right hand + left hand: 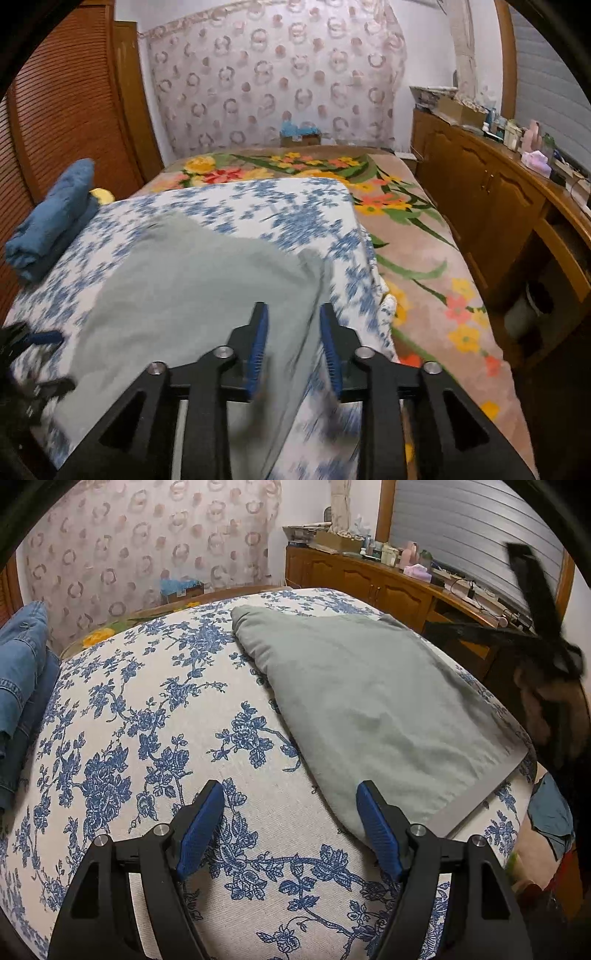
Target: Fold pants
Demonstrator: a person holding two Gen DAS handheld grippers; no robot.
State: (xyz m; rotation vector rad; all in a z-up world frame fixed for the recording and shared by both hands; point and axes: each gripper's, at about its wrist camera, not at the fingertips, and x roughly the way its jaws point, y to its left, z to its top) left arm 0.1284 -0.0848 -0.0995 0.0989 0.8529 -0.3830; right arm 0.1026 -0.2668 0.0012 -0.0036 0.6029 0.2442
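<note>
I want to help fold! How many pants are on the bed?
2: the grey-green pants lie in the middle of the blue-flowered cloth, and the blue jeans sit folded at its left edge. More may be hidden.

No readable text, labels, brands or numbers anywhere; items on sideboard too small, blurred.

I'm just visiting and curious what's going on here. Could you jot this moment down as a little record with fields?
Surface: bed with a blue floral cover
Garment being folded: grey-green pants, lying flat on the cover
Left tool: open, hovering over the cover, nothing between its fingers
Right tool: open, an edge of the pants lies between its fingers, not pinched
Other clothes: folded blue jeans at the cover's edge
Background: wooden cabinet with clutter on top
</note>
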